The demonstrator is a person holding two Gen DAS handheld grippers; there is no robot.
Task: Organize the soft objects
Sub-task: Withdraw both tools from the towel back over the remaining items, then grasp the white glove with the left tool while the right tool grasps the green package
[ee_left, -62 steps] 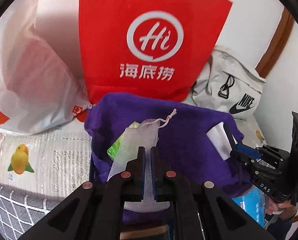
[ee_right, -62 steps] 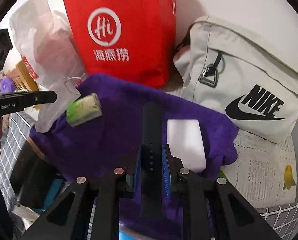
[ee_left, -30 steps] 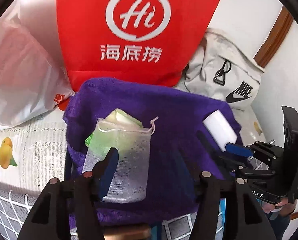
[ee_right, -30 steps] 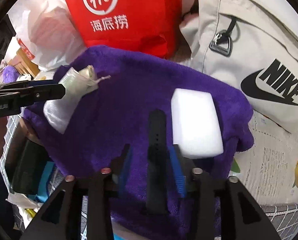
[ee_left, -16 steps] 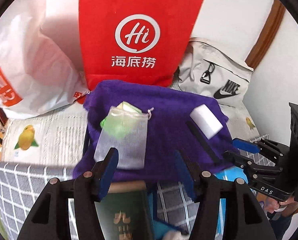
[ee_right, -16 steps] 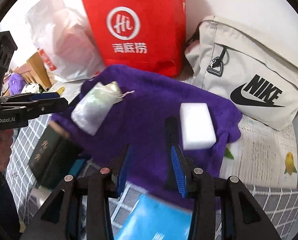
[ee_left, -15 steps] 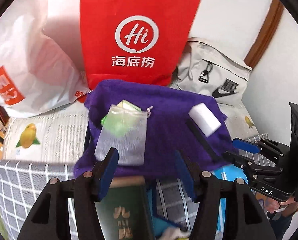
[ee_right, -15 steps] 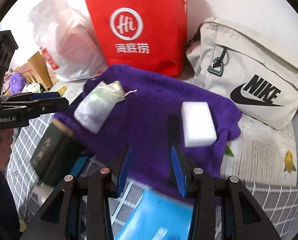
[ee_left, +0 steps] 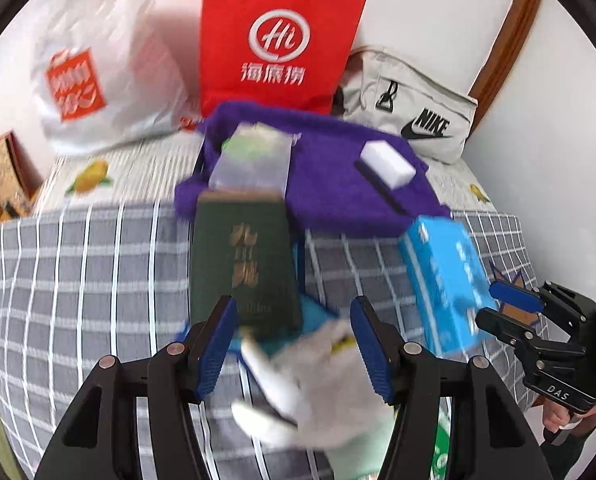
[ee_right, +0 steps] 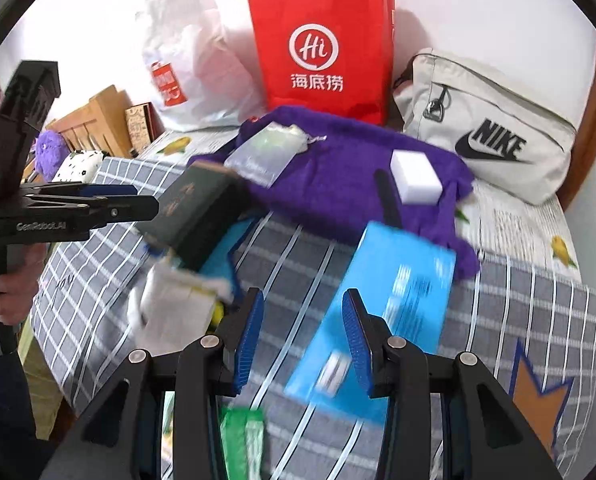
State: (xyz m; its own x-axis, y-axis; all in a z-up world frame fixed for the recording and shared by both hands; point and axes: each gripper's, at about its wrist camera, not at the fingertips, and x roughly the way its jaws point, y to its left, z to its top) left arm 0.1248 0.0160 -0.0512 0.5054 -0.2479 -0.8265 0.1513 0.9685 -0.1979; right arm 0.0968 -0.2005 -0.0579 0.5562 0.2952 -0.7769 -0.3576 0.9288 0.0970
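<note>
A purple towel (ee_left: 330, 184) (ee_right: 338, 184) lies spread at the far side of the checked cloth. On it rest a mesh pouch with a green bar (ee_left: 253, 160) (ee_right: 265, 152), a white sponge block (ee_left: 386, 164) (ee_right: 416, 178) and a black strap (ee_left: 380, 192) (ee_right: 386, 196). My left gripper (ee_left: 291, 340) is open and empty, pulled back over a crumpled white cloth (ee_left: 310, 384) (ee_right: 173, 304). My right gripper (ee_right: 302, 334) is open and empty too, above the cloth beside a blue box (ee_right: 386, 312) (ee_left: 444, 280).
A dark green book (ee_left: 243, 264) (ee_right: 195, 212) lies in front of the towel. Behind stand a red paper bag (ee_left: 277, 40) (ee_right: 324, 52), a white plastic bag (ee_left: 97, 68) (ee_right: 189, 64) and a beige Nike bag (ee_left: 414, 120) (ee_right: 486, 132). A green packet (ee_right: 243, 436) lies near.
Both grippers let go of their items onto the towel, the left the pouch and the right the strap, then drew back; book, blue box and white cloth came into view.
</note>
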